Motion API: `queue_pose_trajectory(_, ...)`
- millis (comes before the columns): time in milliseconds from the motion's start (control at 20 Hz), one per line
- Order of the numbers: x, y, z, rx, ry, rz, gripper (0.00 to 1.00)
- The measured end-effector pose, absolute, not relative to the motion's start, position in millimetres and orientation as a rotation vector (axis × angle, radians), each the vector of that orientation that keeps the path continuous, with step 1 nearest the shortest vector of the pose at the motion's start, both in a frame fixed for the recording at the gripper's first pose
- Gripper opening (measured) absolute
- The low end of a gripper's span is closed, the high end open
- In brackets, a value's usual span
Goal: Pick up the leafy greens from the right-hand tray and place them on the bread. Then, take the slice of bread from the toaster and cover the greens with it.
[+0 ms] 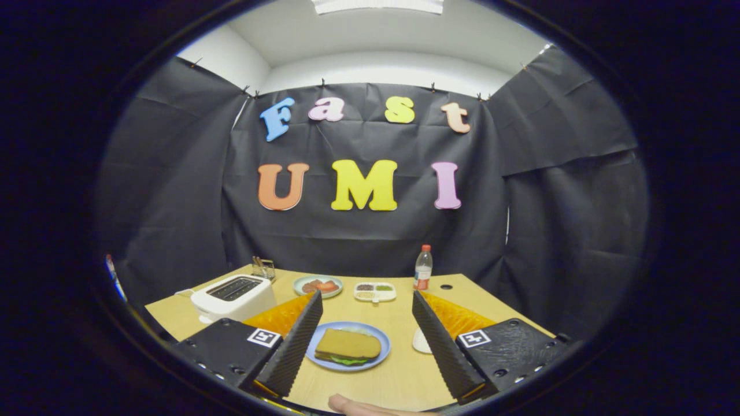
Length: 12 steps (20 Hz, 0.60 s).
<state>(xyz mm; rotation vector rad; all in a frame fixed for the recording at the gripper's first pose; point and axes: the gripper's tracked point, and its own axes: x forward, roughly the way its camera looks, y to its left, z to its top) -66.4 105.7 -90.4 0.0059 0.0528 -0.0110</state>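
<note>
The gripper point(365, 329) hangs above the wooden surface point(399, 375) with its fingers point(300, 341) spread wide apart and nothing held between them. Framed in the gap between them sits a blue plate point(378, 353), and on it a slice of bread point(348, 344) lies flat over the leafy greens point(348, 361) (a green fringe peeks out along the near edge of the bread). Off to the left, beyond the left finger, stands the white toaster point(234, 296). Further back on the surface are a small plate of reddish food point(317, 285), a white divided tray point(375, 291) beside it, and an upright bottle point(423, 268) near the back wall. A white tray point(420, 342) pokes out just beside the right finger. A bit of a hand point(361, 406) shows at the near edge of the surface.
</note>
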Motion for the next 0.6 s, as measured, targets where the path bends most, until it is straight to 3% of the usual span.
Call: queue_pose_trajectory(600,-82.3,109.1,-90.7,-0.057,0.067,0.039,0.95)
